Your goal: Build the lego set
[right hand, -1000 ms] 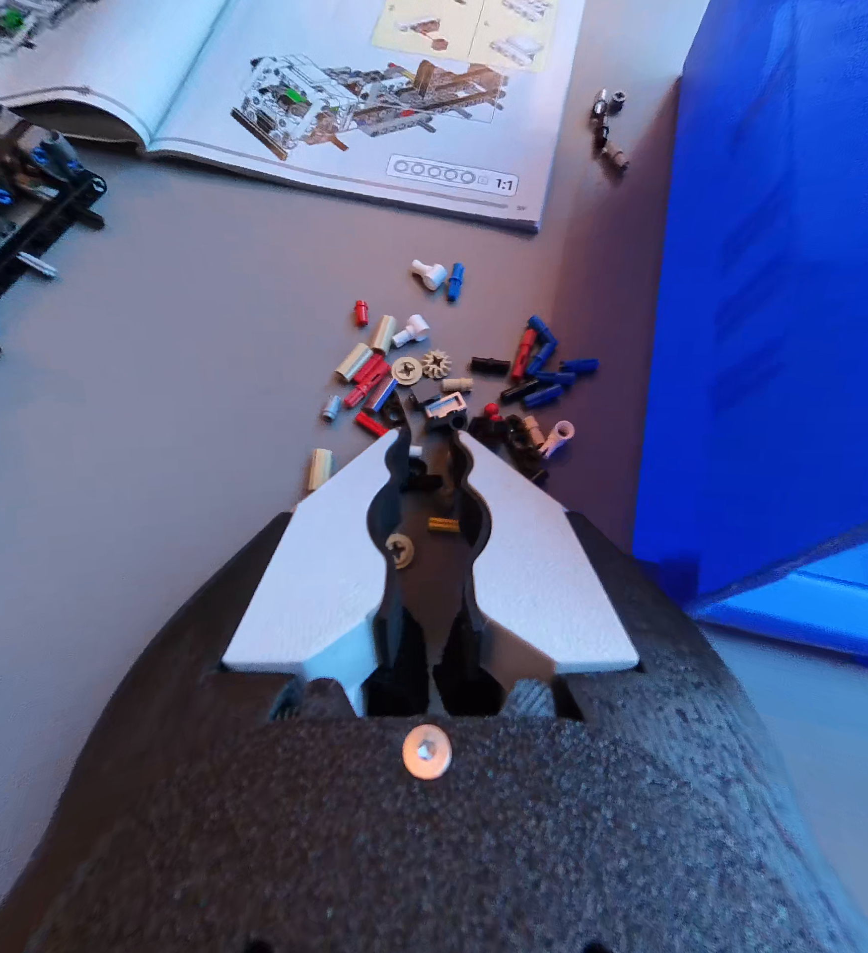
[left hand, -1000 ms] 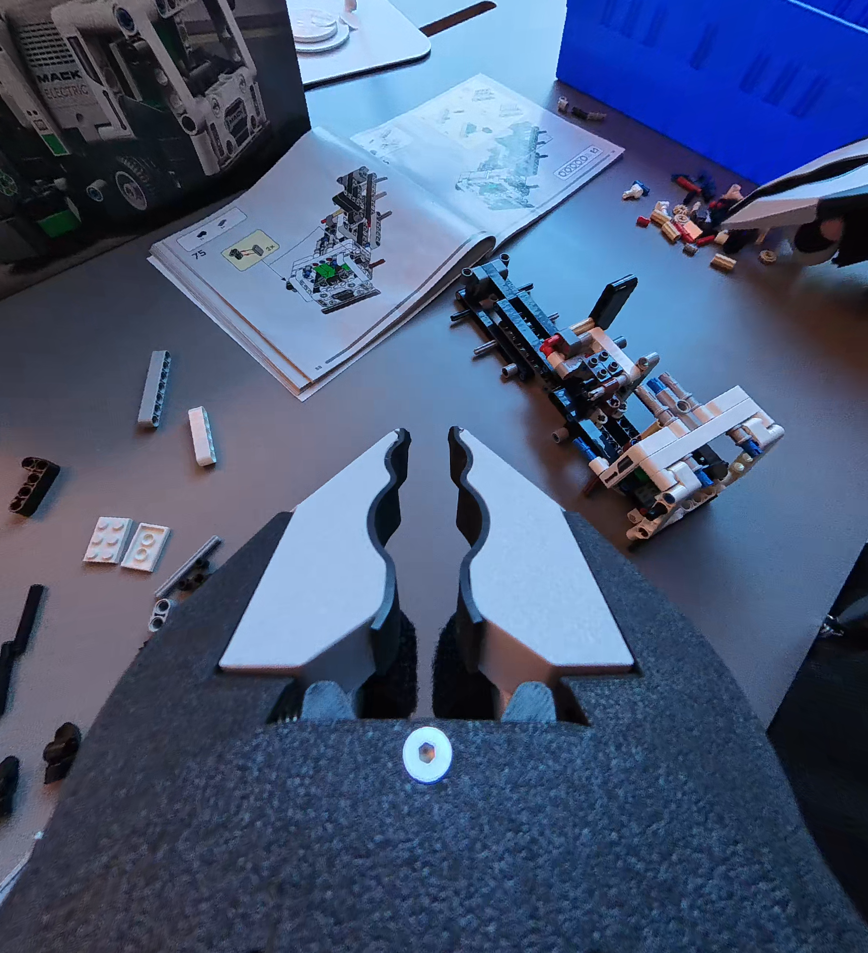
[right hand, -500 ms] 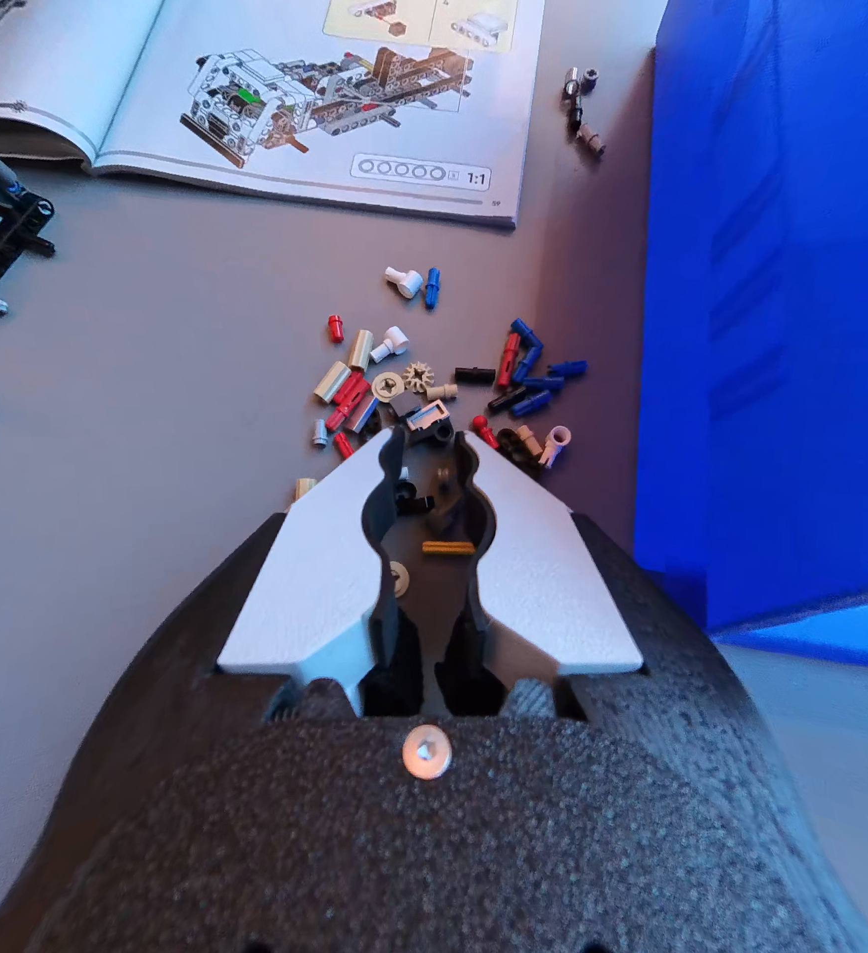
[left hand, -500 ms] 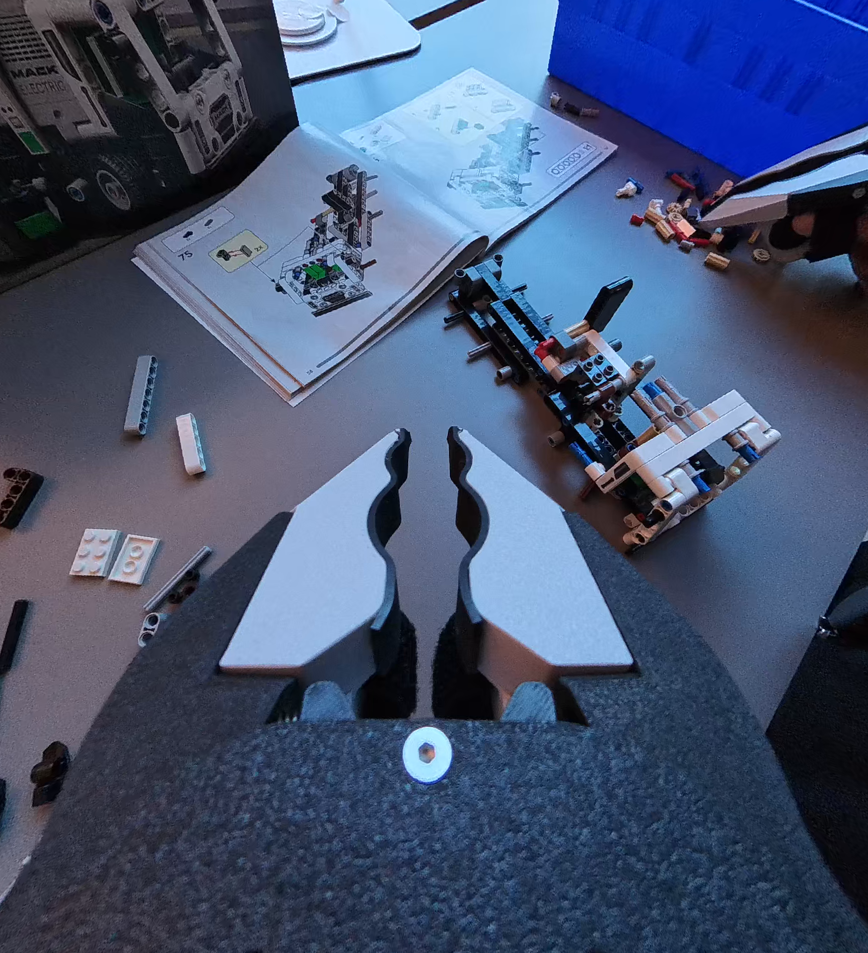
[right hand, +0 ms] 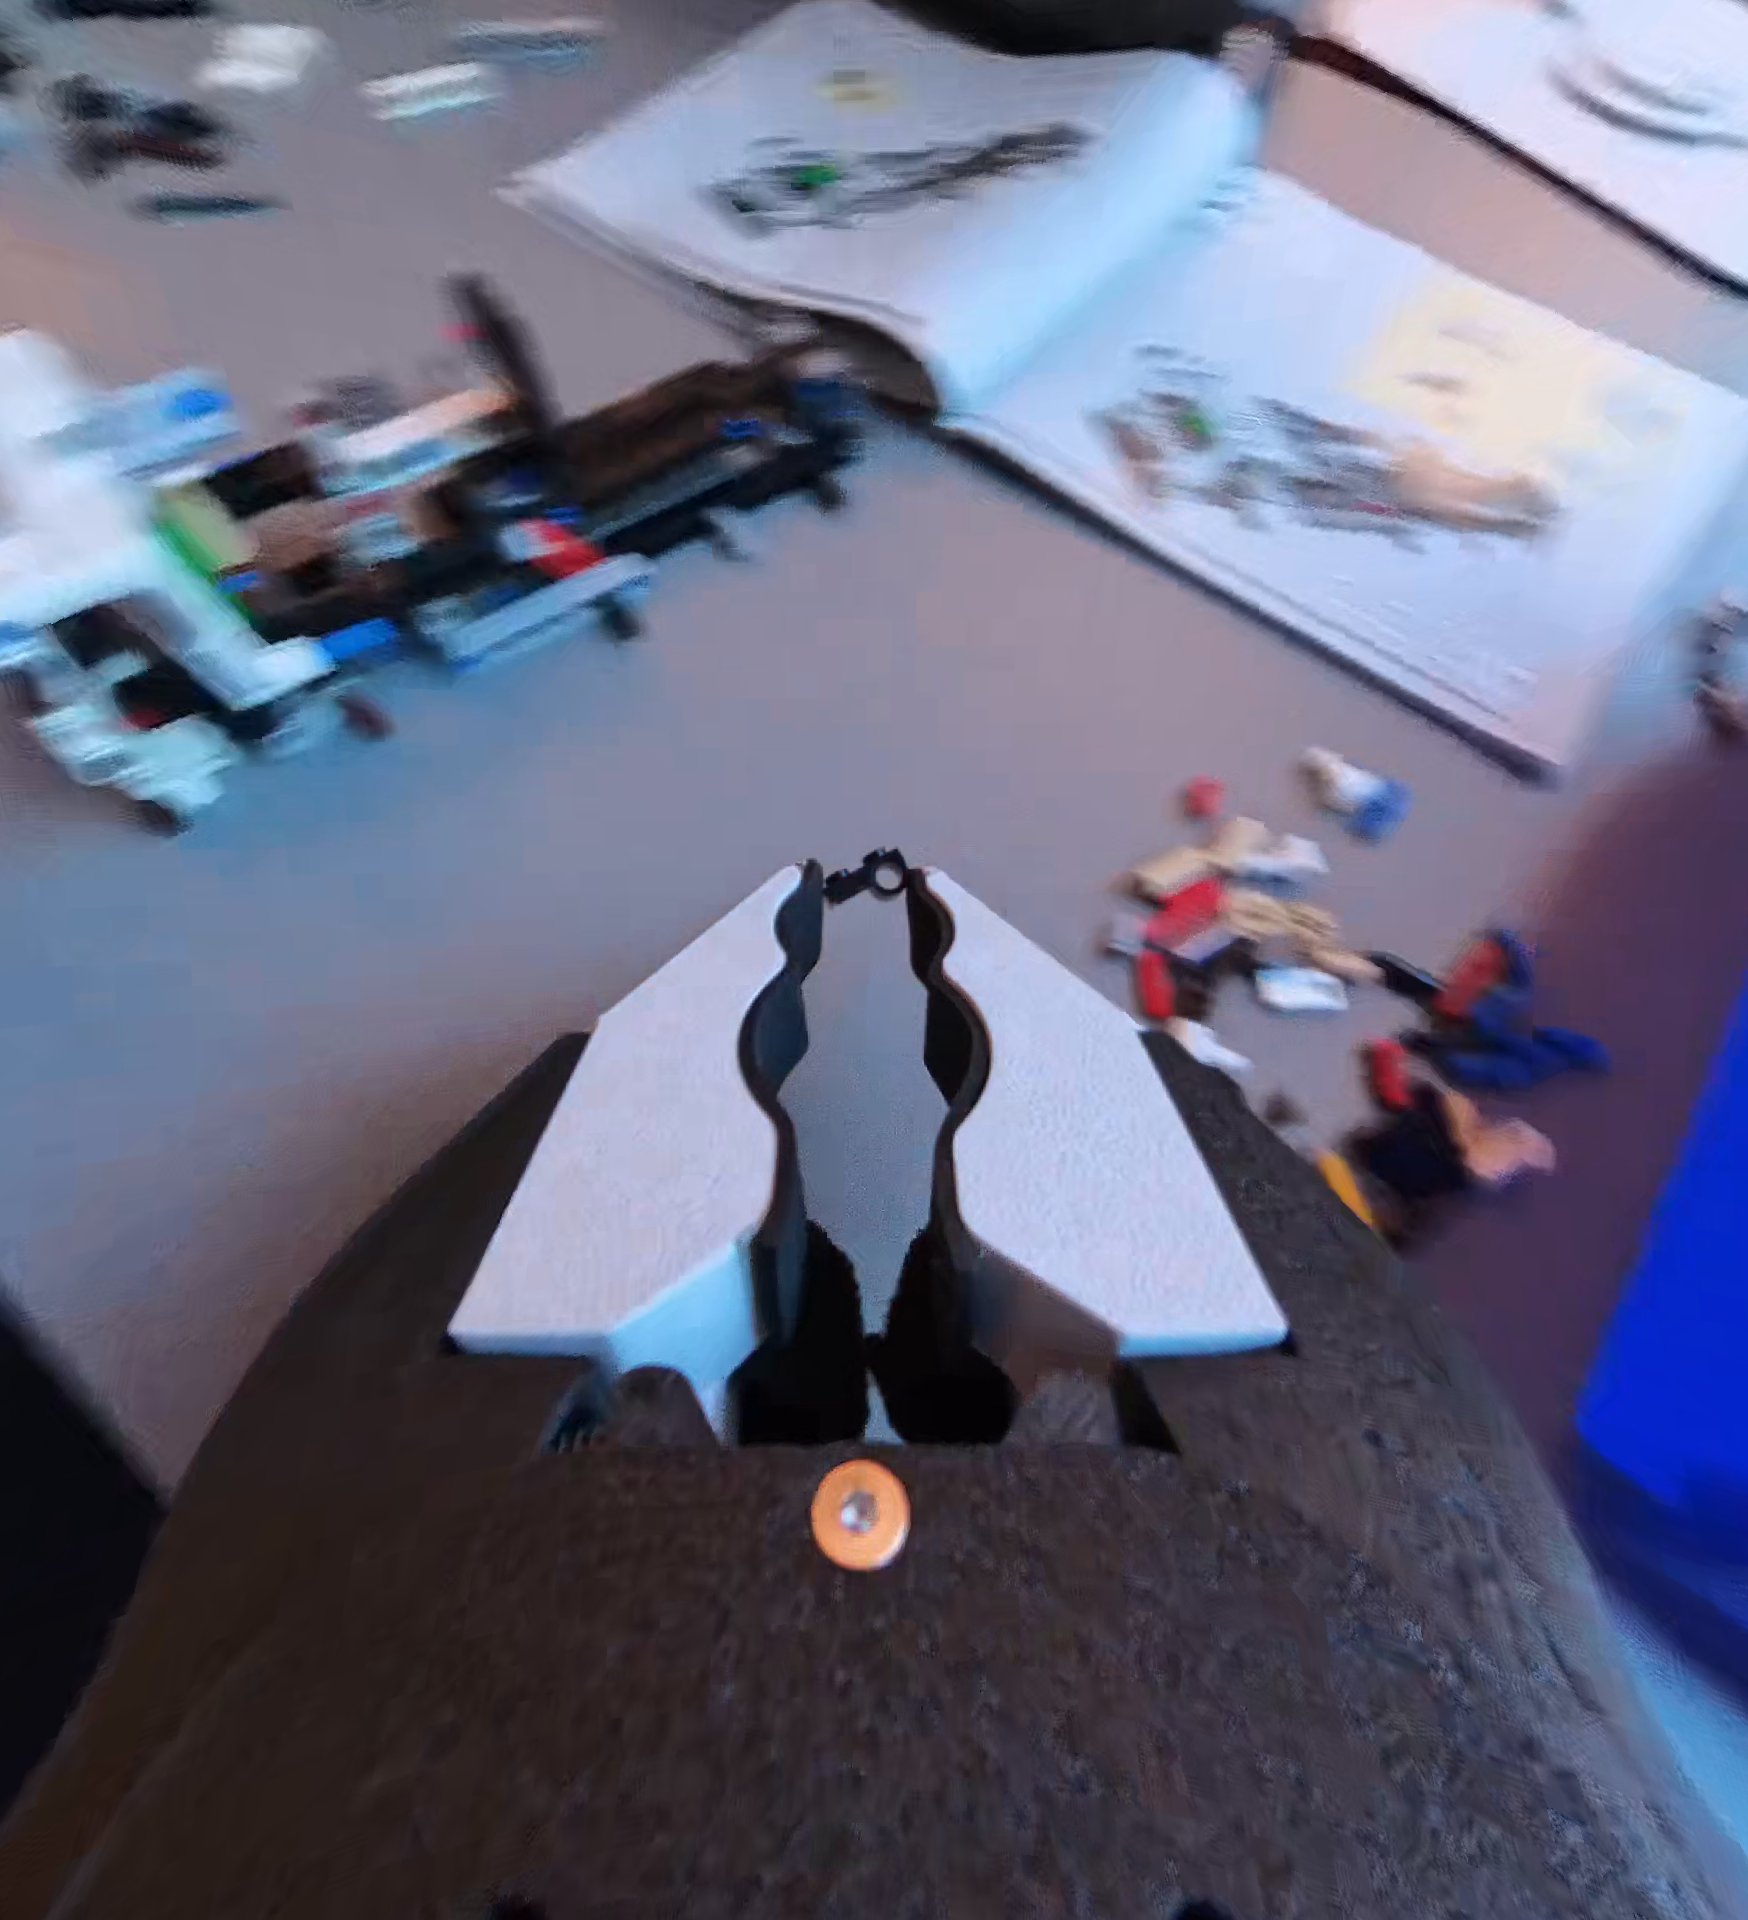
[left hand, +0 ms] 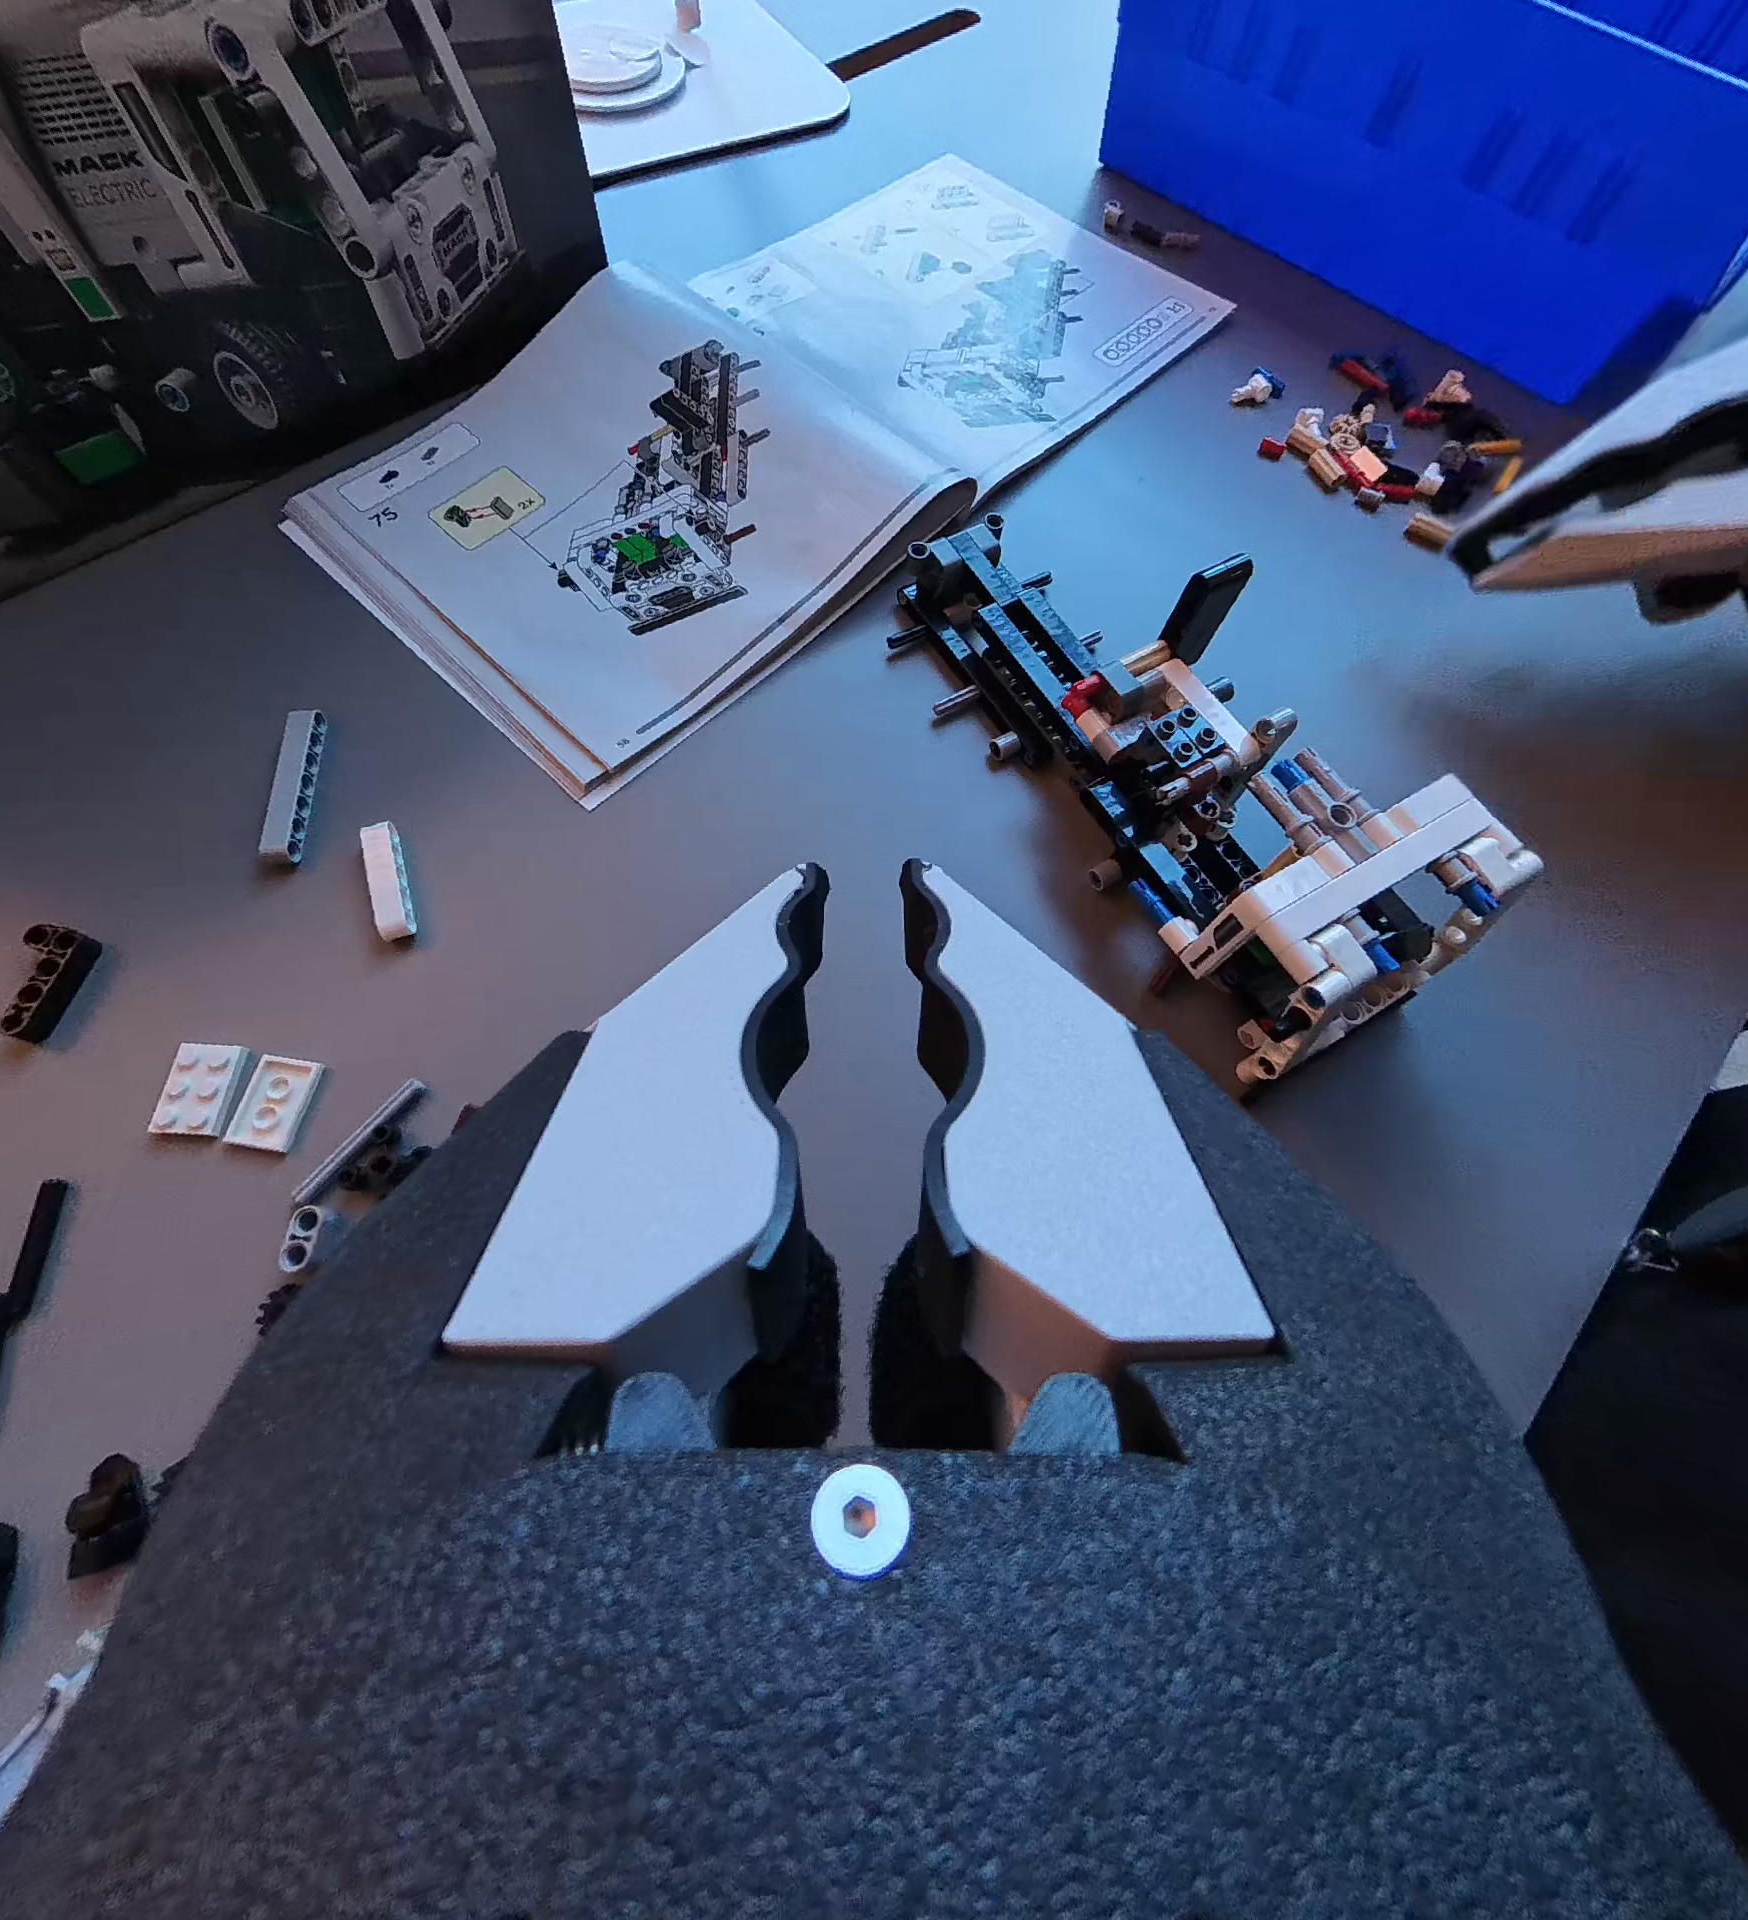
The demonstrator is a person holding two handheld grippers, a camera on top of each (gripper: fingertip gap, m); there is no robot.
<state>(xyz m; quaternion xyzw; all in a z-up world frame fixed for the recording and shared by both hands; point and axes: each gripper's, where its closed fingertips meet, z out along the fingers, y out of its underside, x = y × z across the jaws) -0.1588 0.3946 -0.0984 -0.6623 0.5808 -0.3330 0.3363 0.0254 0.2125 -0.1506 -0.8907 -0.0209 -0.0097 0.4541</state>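
Right gripper [right hand: 862,881]: pinching small black connector [right hand: 872,879] at tips, above table.
Left gripper [left hand: 862,883]: empty, narrowly parted.

Long black-and-white truck chassis [left hand: 1202,800] lying flat on bench, small black connector piece [right hand: 870,878] pinched aloft, mixed small pins [left hand: 1379,447] scattered beside blue bin.

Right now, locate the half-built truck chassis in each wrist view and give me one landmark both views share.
Left wrist view: the half-built truck chassis lies right of centre, running diagonally, beyond and right of the left gripper.
Right wrist view: the chassis sits upper left, blurred, left of the right gripper.
Shared landmark: the open instruction booklet, just beyond the chassis's black end.
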